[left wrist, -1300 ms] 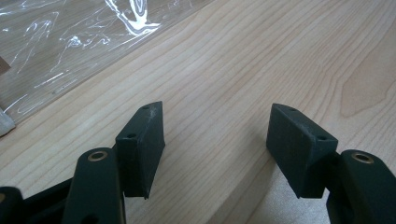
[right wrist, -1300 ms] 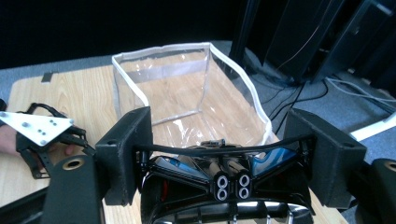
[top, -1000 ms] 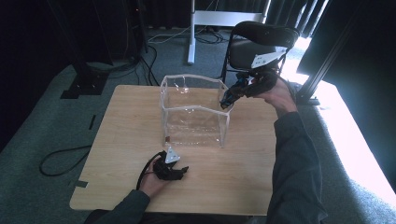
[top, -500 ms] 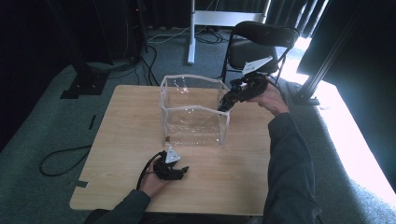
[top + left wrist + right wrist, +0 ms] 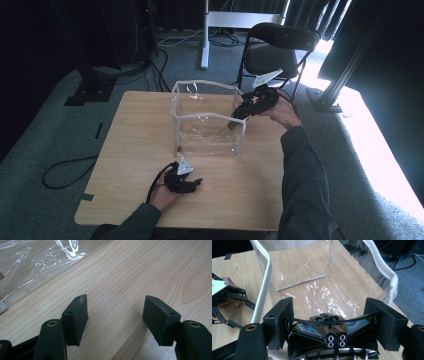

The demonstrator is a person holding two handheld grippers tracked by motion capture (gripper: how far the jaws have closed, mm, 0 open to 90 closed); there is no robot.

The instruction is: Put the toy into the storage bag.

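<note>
Toy car held over clear bin, left hand-held gripper resting wide on bench

Bench [image 5: 130, 150] of pale wood carries a clear plastic bin [image 5: 207, 120] with white fabric trim, standing upright near its far middle. We see the right hand-held gripper [image 5: 239, 116] raised at the bin's right wall, tilted down toward the opening, with the person's right hand [image 5: 282, 112] behind it. In the right gripper view its jaws stand on either side of a black toy car [image 5: 328, 340] with blue glossy panels and small paired tailpipes; the pads [image 5: 279, 320] press against the car's sides, so the car is held above the bin's rim, over the transparent floor of the bin. The bin's bottom looks bare in that view, showing the wood grain through it.

We see the left hand-held gripper [image 5: 192, 182] lying low on the near part of the bench, just in front of the bin and apart from it, with the left hand [image 5: 167, 192] around it and the grey three-cornered plate on top. In the left gripper view its jaws stand wide apart over bare wood, with nothing between them; a corner of the bin's clear wall [image 5: 37, 262] lies at the upper left.

A black folding chair [image 5: 280, 45] stands on the grey carpet beyond the bench.
</note>
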